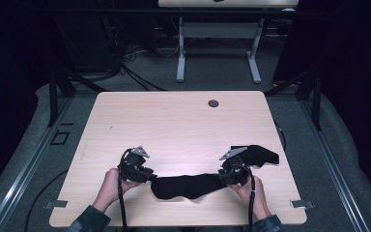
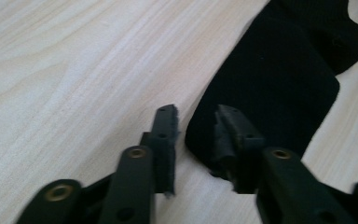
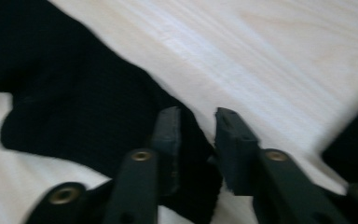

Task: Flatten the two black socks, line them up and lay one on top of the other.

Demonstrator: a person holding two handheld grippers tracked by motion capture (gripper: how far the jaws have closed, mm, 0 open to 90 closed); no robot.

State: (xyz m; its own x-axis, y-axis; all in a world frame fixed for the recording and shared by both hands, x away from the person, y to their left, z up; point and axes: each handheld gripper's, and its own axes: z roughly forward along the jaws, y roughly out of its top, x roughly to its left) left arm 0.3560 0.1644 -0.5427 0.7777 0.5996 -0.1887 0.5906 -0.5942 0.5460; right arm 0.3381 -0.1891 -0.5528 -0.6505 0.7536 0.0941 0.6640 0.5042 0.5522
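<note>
A long black cloth [image 1: 186, 186] lies flat near the front edge of the wooden table [image 1: 174, 125], stretched between my two grippers. My left gripper [image 1: 150, 175] sits at its left end. In the left gripper view the jaws [image 2: 196, 116] stand apart, and the cloth's end [image 2: 270, 79] lies under the right-hand jaw without being pinched. My right gripper [image 1: 223, 177] sits at the cloth's right end. In the right gripper view its jaws [image 3: 198, 119] are parted over the cloth's edge [image 3: 74, 102], with a gap between the pads.
A second black cloth piece [image 1: 260, 154] lies just beyond my right gripper, near the table's right edge, and shows dark at the side [image 3: 354, 144]. A round cable hole [image 1: 213, 103] sits at the table's far side. Another table's legs [image 1: 181, 53] stand on the floor behind.
</note>
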